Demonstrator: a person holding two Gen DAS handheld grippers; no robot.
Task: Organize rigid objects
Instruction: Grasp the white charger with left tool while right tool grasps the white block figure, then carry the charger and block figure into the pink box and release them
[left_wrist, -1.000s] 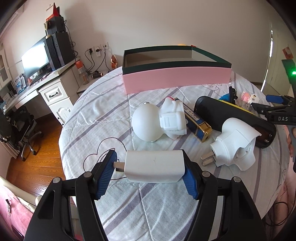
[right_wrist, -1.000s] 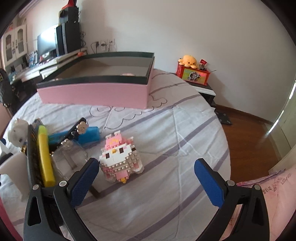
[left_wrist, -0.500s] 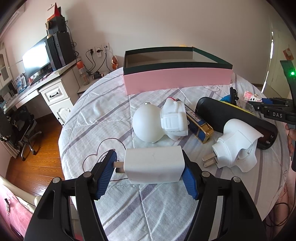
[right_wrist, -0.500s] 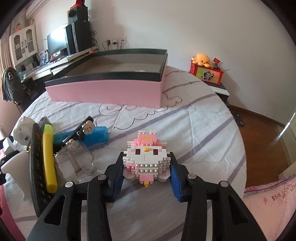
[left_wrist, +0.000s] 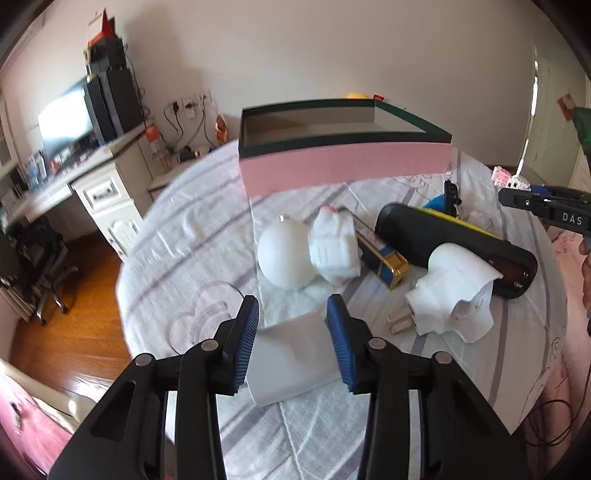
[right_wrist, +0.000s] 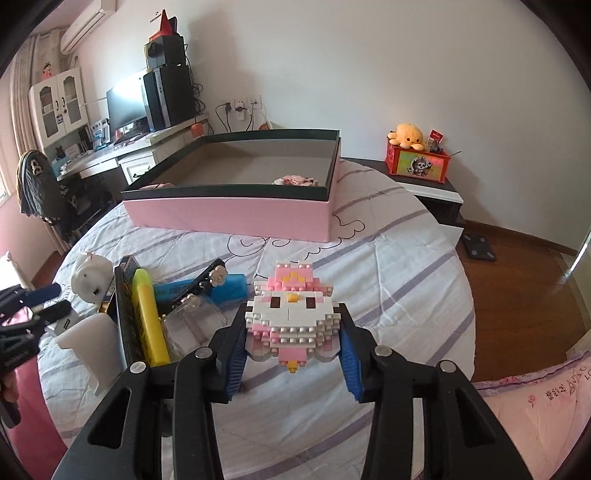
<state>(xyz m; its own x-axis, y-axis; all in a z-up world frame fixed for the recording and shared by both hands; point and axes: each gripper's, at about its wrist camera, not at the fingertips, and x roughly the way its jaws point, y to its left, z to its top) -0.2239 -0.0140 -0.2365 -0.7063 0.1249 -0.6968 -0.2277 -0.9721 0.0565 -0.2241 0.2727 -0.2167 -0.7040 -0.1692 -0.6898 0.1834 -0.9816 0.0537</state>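
Note:
My left gripper (left_wrist: 293, 306) hangs low over the bed with its jaws closing. Both blue pads press on the white charger block (left_wrist: 291, 354), which now lies end-on between them. My right gripper (right_wrist: 291, 321) is shut on the pink and white brick-built cat figure (right_wrist: 291, 310) and holds it a little above the quilt. The pink box with a dark rim (left_wrist: 343, 168) (right_wrist: 229, 212) stands open at the far side of the bed, with a small pink item (right_wrist: 295, 181) inside. At the right edge of the left wrist view, my right gripper (left_wrist: 517, 194) shows with the figure (left_wrist: 506, 177).
On the striped quilt lie a white astronaut figure (left_wrist: 314, 251), a blue and gold box (left_wrist: 384, 254), a black cylinder (left_wrist: 454, 243) and a white plug adapter (left_wrist: 447, 299). A yellow marker (right_wrist: 149, 317), a blue item (right_wrist: 221, 290) and a clear jar (right_wrist: 192, 321) lie left of the figure. Wooden floor surrounds the bed.
The left jaws narrowed and the white charger turned from crosswise to end-on between them. The right jaws shut on the brick figure and lifted it off the quilt.

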